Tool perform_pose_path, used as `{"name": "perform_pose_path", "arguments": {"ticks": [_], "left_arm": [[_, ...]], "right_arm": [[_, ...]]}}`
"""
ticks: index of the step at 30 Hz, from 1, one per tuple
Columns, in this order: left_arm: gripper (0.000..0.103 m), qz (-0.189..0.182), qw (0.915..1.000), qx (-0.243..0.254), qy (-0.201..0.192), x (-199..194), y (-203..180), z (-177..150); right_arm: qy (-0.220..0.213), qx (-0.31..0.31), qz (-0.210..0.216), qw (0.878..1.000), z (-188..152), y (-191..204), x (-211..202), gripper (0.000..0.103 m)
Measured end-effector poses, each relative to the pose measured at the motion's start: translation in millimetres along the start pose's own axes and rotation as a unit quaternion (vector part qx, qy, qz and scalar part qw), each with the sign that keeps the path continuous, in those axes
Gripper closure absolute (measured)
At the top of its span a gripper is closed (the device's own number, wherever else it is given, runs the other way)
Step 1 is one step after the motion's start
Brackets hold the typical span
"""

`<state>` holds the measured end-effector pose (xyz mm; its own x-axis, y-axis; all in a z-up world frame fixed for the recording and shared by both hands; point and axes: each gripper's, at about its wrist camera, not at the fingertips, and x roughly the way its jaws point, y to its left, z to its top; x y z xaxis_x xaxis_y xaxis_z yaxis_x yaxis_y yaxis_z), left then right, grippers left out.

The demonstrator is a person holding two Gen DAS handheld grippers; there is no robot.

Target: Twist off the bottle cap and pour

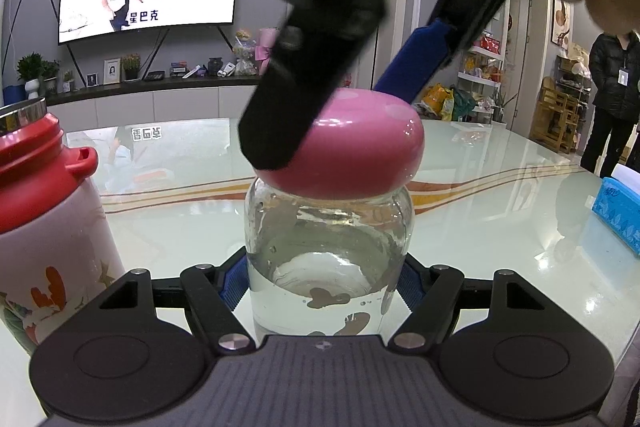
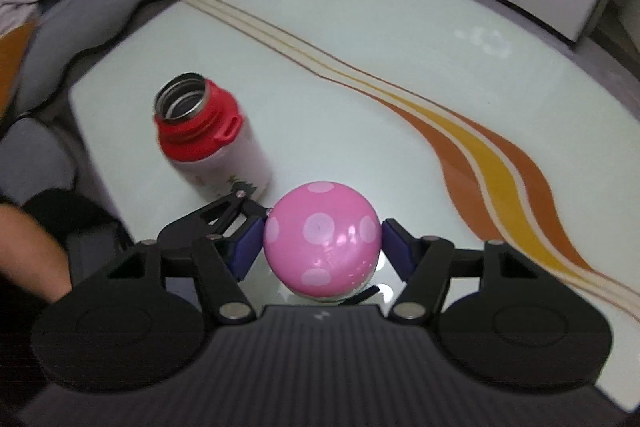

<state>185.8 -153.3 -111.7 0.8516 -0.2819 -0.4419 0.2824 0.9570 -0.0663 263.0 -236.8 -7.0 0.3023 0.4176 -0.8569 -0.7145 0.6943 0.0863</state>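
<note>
Two steps remain, by my reading: unscrewing and pouring. Left gripper has its jaws pinching the glass bottle low on the body, holding it upright on the counter; clear liquid fills much of it. Right gripper comes down from above, jaws straddling the pink cap, pads at its sides; whether they press it firmly or only touch, I cannot tell. Cap sits on the neck, no gap visible, so I judge it not yet loosened. Flask stands open just beside, likely the receiver. Nothing poured.
</note>
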Motion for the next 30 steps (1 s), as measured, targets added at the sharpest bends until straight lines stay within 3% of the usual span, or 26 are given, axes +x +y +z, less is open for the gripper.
{"name": "perform_pose_path", "arguments": {"ticks": [6, 10, 12, 17, 23, 28, 30], "left_arm": [[0.028, 0.0, 1.0, 0.001, 0.0, 0, 0, 0], [0.028, 0.0, 1.0, -0.001, 0.0, 0, 1, 0], [0.028, 0.0, 1.0, -0.001, 0.0, 1, 2, 0], [0.028, -0.001, 1.0, -0.001, 0.001, 1, 4, 0], [0.028, 0.0, 1.0, -0.001, 0.001, 1, 4, 0], [0.028, -0.001, 1.0, -0.001, 0.002, 1, 5, 1], [0.028, -0.001, 1.0, -0.001, 0.002, 1, 6, 1]], "right_arm": [[-0.005, -0.006, 0.03, 1.0, -2, -9, -6, 0.038], [-0.02, 0.017, 0.023, 0.999, -1, -1, -16, 0.018], [-0.027, 0.026, 0.004, 0.999, 0, 5, -19, 0.017], [-0.046, 0.064, -0.07, 0.994, 10, 33, -24, 0.017], [-0.003, 0.117, -0.167, 0.979, 18, 60, 0, 0.022], [0.011, 0.121, -0.199, 0.972, 17, 62, 15, 0.037], [0.014, 0.122, -0.201, 0.972, 17, 60, 17, 0.038]]}}
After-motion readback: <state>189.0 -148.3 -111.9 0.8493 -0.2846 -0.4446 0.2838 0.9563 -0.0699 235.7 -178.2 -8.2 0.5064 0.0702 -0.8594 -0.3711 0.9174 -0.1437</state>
